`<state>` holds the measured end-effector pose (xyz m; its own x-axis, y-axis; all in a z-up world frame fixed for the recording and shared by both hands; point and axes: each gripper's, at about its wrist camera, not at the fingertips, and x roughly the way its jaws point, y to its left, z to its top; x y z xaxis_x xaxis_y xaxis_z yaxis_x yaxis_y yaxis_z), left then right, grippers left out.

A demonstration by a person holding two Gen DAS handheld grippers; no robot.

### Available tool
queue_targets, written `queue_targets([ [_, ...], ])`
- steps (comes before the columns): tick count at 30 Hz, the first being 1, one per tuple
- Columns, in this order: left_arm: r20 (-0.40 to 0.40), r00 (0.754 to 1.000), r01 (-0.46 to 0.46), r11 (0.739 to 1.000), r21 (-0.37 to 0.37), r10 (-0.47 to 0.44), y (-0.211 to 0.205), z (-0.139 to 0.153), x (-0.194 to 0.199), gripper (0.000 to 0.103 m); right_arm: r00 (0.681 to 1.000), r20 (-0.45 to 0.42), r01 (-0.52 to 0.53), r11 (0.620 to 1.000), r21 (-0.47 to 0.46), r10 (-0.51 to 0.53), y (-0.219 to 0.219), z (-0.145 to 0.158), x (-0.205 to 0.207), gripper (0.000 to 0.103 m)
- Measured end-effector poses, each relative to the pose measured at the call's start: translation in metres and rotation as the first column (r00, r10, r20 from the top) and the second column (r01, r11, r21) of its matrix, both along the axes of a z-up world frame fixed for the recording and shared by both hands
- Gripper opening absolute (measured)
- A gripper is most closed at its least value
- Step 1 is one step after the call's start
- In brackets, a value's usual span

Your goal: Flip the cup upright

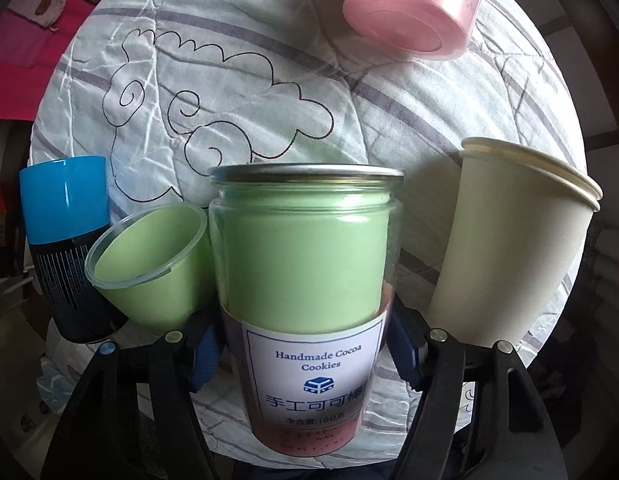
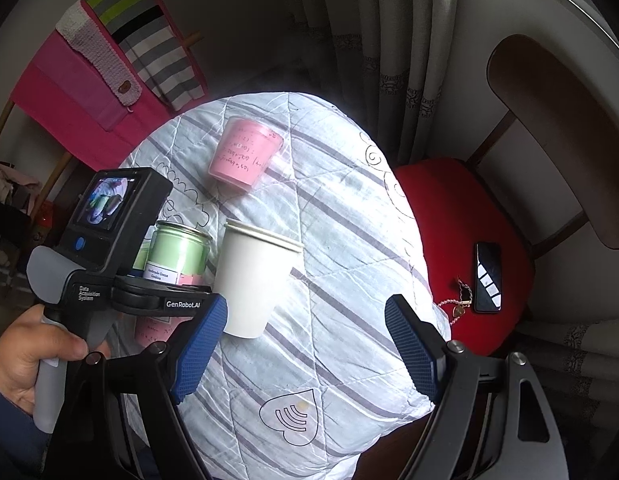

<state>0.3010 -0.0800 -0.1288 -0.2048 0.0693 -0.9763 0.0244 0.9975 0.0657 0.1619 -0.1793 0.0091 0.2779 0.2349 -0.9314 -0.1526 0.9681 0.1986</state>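
Blue-padded fingers of the left gripper (image 1: 305, 354) are clenched on a clear jar (image 1: 305, 264) labelled "Handmade Cocoa Cookies", which holds a green cup inside. Just left of the jar a second green cup (image 1: 149, 268) leans tilted, touching it, with a blue-capped spray can (image 1: 67, 248) beside that. To the jar's right stands a stack of white paper cups (image 1: 513, 248), mouth up.

Everything rests on a round table under a pale quilted cloth (image 2: 349, 280) with grey stripes and stitched cloud and heart outlines. Farther back on the cloth sits the pink cup (image 2: 245, 156), mouth down and tipped slightly.

From the right wrist view, the right gripper (image 2: 305, 344) hangs released, jaws wide apart above the cloth near the paper cups, holding nothing.

Beside the table a wooden chair has a red cushion (image 2: 449, 216) carrying a phone (image 2: 488, 278) and a small bracelet. Grey curtains (image 2: 409, 40) hang behind, and pink and striped fabrics (image 2: 89, 80) drape over a rack.
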Motion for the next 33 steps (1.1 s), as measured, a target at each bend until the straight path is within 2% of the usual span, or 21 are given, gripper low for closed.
queue_targets([
  [6,0.063,0.998,0.016,0.999,-0.029,-0.014,0.029,0.016,-0.015,0.070,1.000,-0.013,-0.009,1.000,-0.001,0.009,0.008,-0.005,-0.003,0.082],
  [14,0.143,0.990,0.034,0.992,-0.124,-0.016,0.057,0.042,-0.036,0.070,1.000,-0.020,-0.020,1.000,-0.020,0.020,0.024,-0.009,-0.013,0.082],
  [17,0.217,0.976,0.059,0.986,-0.154,-0.025,0.069,0.061,-0.046,0.070,1.000,-0.023,-0.017,0.999,-0.030,0.016,0.027,-0.009,-0.018,0.082],
  [19,0.284,0.958,0.083,0.980,-0.181,-0.029,0.077,0.073,-0.054,0.070,1.000,-0.020,-0.013,0.999,-0.030,0.013,0.027,-0.008,-0.021,0.082],
  [23,0.326,0.945,0.095,0.975,-0.201,-0.025,0.104,0.079,-0.068,0.070,1.000,-0.011,-0.017,0.999,-0.037,0.017,0.033,-0.009,-0.028,0.082],
  [25,0.306,0.951,0.105,0.974,-0.199,-0.040,0.111,0.077,-0.076,0.070,0.999,-0.020,-0.033,0.999,-0.037,0.032,0.039,-0.013,-0.033,0.082],
  [27,0.264,0.963,0.109,0.975,-0.196,-0.054,0.096,0.075,-0.083,0.070,0.998,-0.038,-0.049,0.999,0.000,0.049,0.043,-0.015,-0.037,0.082],
  [29,0.211,0.975,0.108,0.971,-0.215,-0.062,0.102,0.072,-0.094,0.070,0.998,-0.061,-0.032,0.999,0.041,0.034,0.042,-0.017,-0.041,0.082],
  [33,0.156,0.986,0.096,0.964,-0.247,-0.059,0.104,0.069,-0.114,0.071,0.998,-0.066,0.006,0.999,0.051,-0.002,0.039,-0.018,-0.050,0.082],
])
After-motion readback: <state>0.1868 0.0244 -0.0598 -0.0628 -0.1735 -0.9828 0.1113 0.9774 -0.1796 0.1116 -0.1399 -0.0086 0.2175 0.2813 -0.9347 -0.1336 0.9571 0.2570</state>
